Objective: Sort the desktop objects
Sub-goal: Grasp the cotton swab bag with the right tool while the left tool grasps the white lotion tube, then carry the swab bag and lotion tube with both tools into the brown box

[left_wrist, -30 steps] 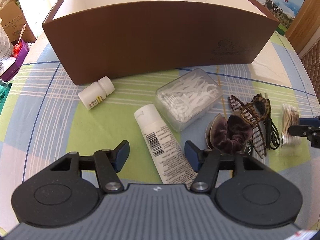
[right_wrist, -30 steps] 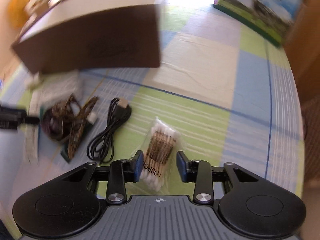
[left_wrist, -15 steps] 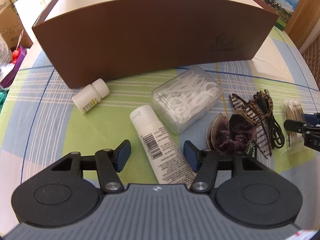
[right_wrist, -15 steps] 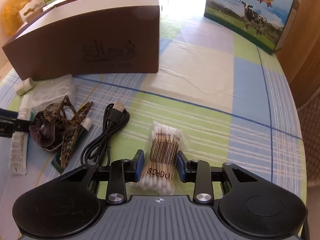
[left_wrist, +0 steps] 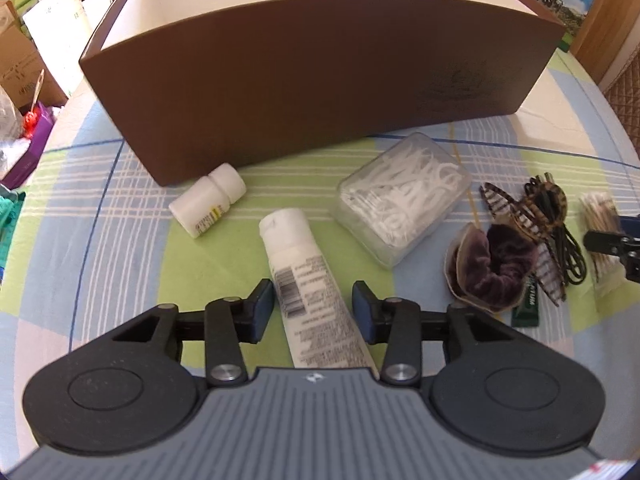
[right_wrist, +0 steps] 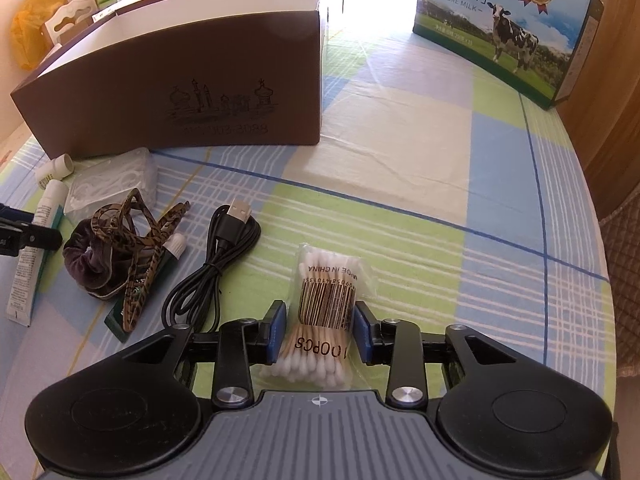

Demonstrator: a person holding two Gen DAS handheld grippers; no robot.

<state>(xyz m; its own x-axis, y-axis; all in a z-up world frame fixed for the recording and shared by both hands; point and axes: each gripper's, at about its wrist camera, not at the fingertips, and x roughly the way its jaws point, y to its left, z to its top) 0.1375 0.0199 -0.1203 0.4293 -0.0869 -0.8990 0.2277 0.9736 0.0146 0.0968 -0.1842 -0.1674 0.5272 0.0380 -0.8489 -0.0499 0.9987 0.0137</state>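
Nothing appears sorted so far, as far as either view shows; every loose item lies on the checked tablecloth (right_wrist: 420, 152) and the part of the brown box (left_wrist: 320, 80) interior that is visible, at the top of the left view, looks bare. The left gripper (left_wrist: 313, 304) has its jaws spread wide on either side of the white tube (left_wrist: 308, 292), which lies lower centre of the frame with clear gaps to both pads; it grips nothing. The right gripper (right_wrist: 320, 330) straddles the bag of cotton swabs (right_wrist: 326, 308) at lower centre of the right view; the pads sit very near or against the plastic, and I cannot tell whether they have truly closed on it, though the bag seems to rest on the cloth. Waiting in the left view: the small white bottle (left_wrist: 208, 204) left of centre just before the box, the clear case of floss picks (left_wrist: 404, 204) right of centre, the purple scrunchie (left_wrist: 496, 272) and tortoiseshell hair claw (left_wrist: 536, 208) at the right; in the right view the black USB cable (right_wrist: 216, 264) lies left of the swabs. My judgement: the task is at its start, with two first pickups being lined up and every object left to carry to the box.
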